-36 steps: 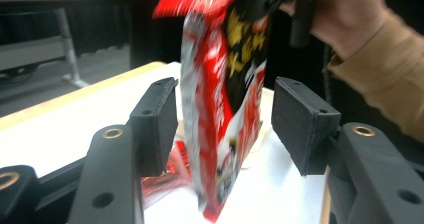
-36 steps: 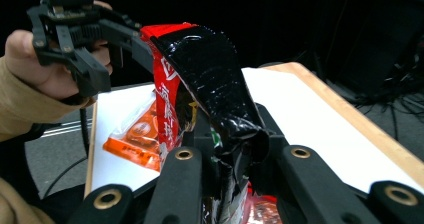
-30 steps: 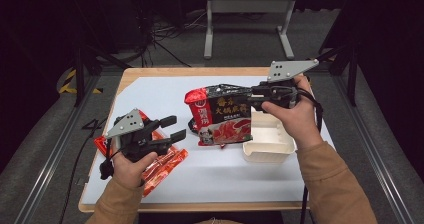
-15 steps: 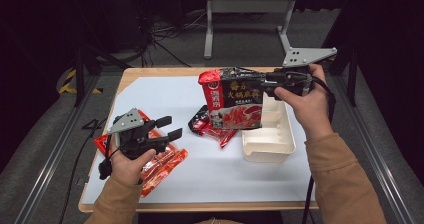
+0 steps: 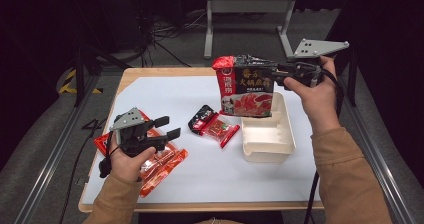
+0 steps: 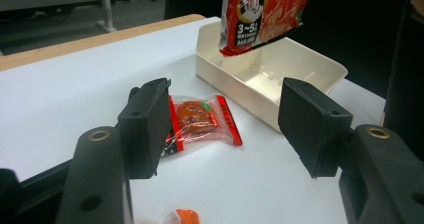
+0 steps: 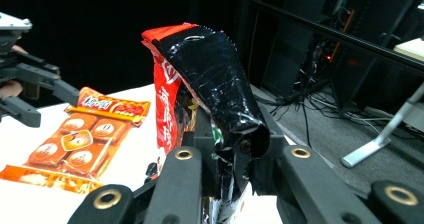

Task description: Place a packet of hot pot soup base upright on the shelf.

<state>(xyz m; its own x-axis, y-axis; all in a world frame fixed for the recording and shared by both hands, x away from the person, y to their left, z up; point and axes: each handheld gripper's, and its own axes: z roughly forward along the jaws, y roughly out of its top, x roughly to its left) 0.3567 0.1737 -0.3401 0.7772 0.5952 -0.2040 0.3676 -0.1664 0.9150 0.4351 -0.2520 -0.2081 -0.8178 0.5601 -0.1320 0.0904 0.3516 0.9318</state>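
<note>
High view showed the right gripper point(image 5: 278, 77) pinching the top edge of the noodle bag point(image 5: 246, 86), which hung over the cream tray point(image 5: 267, 145), probably to empty it there. The left gripper point(image 5: 167, 127), jaws apart and just widened around nothing, waited facing the small sachet point(image 6: 200, 119).
</note>
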